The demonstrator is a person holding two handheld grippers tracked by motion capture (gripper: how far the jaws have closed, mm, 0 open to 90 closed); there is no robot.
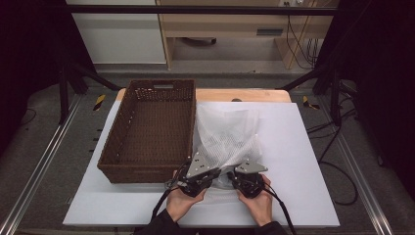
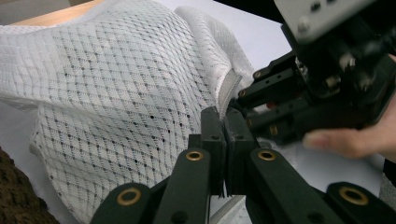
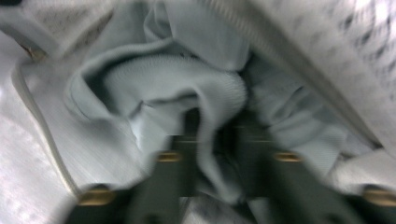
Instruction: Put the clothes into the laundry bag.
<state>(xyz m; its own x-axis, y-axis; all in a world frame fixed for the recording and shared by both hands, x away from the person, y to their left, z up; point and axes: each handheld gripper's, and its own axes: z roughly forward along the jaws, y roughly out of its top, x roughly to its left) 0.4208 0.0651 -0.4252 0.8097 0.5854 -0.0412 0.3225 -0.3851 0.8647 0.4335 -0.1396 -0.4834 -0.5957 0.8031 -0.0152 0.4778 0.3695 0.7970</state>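
White mesh laundry bag (image 1: 226, 134) lies on the counter (image 1: 303, 156), just right of the brown wicker basket (image 1: 151, 129) and touching its right wall; its mouth faces the person. Left claw (image 2: 225, 128) is pressed together on the bag's zipper edge (image 2: 229, 91) at the opening, probably to hold the mouth up and steady while the other hand works inside. Right claw (image 3: 212, 135) sits at or inside the mouth, jaws pinched on a fold of pale grey-blue knit garment (image 3: 187, 88); that view is blurred, so the exact bite is hard to read, but cloth clearly lies between the pads. My reading: garment is being drawn out of the bag, and the empty basket alongside is the likely place for it. Both hands (image 1: 183, 200) come in low at the near edge, the two claws close together, nearly touching. Surface: a white sheet or board over a wooden top, whose bare strip shows at the far edge. Room: grey floor, metal rails on either side, dark frame posts and black curtains, trailing cables at right, pale cabinets beyond.
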